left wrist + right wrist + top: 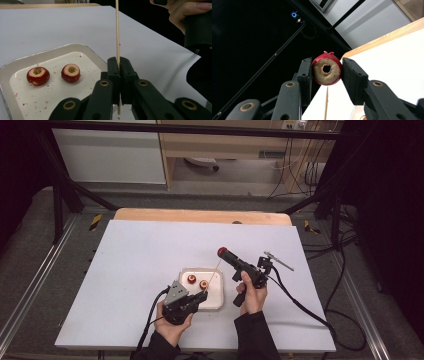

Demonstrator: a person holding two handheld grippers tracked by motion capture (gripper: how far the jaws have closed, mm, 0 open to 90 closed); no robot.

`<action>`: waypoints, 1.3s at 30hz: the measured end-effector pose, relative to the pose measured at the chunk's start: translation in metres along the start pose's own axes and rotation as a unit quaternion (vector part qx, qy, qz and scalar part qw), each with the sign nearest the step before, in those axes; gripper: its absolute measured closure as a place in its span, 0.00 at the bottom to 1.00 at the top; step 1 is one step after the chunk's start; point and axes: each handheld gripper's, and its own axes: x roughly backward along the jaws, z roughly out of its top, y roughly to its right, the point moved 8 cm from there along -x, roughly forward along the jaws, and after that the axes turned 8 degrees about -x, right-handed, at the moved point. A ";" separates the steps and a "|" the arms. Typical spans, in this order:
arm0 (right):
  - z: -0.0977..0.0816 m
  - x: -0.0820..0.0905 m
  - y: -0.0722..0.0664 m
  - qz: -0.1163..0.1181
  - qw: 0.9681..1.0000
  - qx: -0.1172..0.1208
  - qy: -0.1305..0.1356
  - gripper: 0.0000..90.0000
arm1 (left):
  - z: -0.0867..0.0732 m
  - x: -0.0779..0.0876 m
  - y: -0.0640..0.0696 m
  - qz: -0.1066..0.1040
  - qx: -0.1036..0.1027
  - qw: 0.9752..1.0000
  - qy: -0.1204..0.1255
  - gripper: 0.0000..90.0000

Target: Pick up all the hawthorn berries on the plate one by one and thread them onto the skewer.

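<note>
Left gripper (119, 75) pinches a thin wooden skewer (117, 35) near its lower end, upright beside the white tray (15, 67), jaws pressed together on it. Right gripper (327, 72) clamps a cored red fruit (327, 71) by its flanks, raised above the table, hole facing the camera. Judged: skewer light, stiff, snappable; fruit soft, bruises easily. Two more cored fruits (53, 73) lie in the tray.

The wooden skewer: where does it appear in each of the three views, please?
High view: the wooden skewer slants above the white tray, right of centre, rising from the left gripper.
Left gripper view: upright in the centre, clamped between the black fingers.
Right gripper view: bottom centre, below the cored red fruit.
Shared landmark: the white tray.
</note>
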 end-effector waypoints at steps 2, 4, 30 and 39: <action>0.000 0.001 -0.001 0.001 1.000 0.001 0.000 0.69 | 0.000 0.001 0.000 -0.001 -0.001 1.000 0.000 0.98; 0.001 0.001 -0.001 0.001 1.000 0.002 0.000 0.69 | -0.001 0.002 0.000 0.000 -0.001 1.000 0.000 0.98; -0.009 -0.001 0.003 0.000 1.000 0.023 -0.021 0.69 | 0.003 0.001 -0.003 -0.001 0.018 1.000 0.005 0.98; -0.020 -0.002 0.005 -0.004 0.999 0.038 -0.037 0.69 | 0.008 -0.002 -0.003 0.001 0.040 0.999 0.006 0.98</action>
